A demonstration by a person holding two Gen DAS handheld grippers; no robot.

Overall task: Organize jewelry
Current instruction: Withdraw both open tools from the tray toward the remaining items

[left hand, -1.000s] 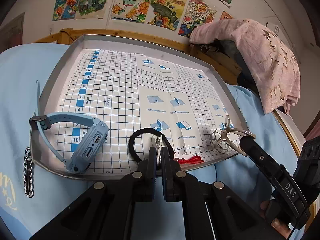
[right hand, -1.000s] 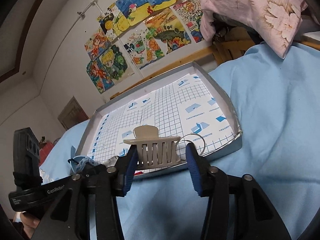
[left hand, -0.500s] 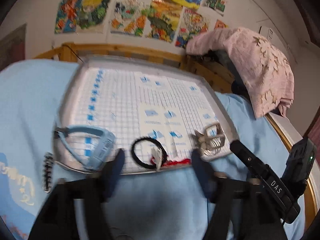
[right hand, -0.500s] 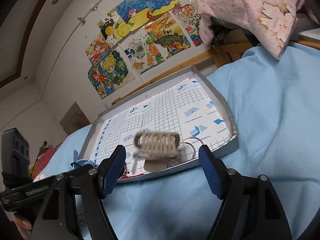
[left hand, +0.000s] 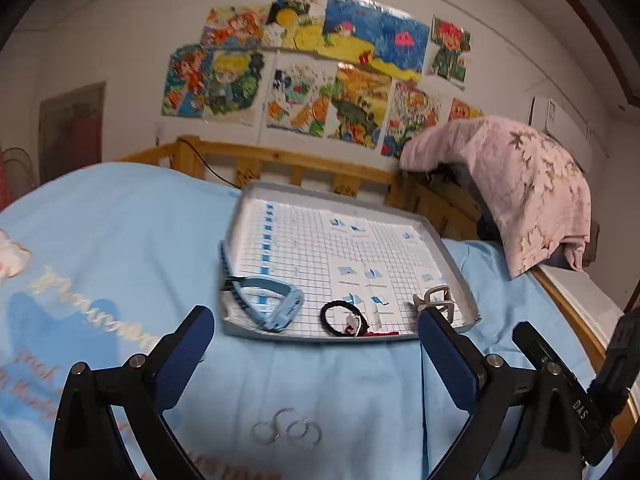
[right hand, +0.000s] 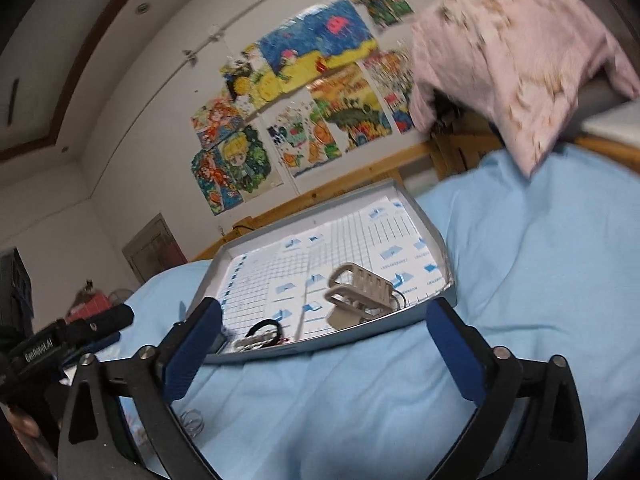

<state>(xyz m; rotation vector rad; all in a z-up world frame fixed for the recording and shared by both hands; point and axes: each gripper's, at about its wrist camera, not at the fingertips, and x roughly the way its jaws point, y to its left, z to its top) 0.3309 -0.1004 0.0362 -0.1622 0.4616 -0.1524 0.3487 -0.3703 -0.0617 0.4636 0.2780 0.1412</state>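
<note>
1. Blue bedding (left hand: 120,240) carried a grey tray (left hand: 460,276) below bright wall drawings (left hand: 316,76).
2. Inside the tray lay a blue watch (left hand: 276,310), a black bracelet (left hand: 340,316) and a beige hair claw (right hand: 360,292).
3. Loose silver rings (left hand: 288,430) sat on the bedding.
4. Both the left gripper (left hand: 316,356) and the right gripper (right hand: 320,344) were spread wide, holding nothing.

Blue bed (left hand: 120,240) carries tray (left hand: 460,276), rings (left hand: 288,430).

Legible markings:
- "DAS": white letters on the black handle of the right gripper (left hand: 581,414), at the lower right edge of the left wrist view.
- "GenRobot.AI": white letters on the black handle of the left gripper (right hand: 39,349), at the left edge of the right wrist view.
- Gridded tray liner (left hand: 304,256): printed captions and scale figures (too small and blurred to read).
</note>
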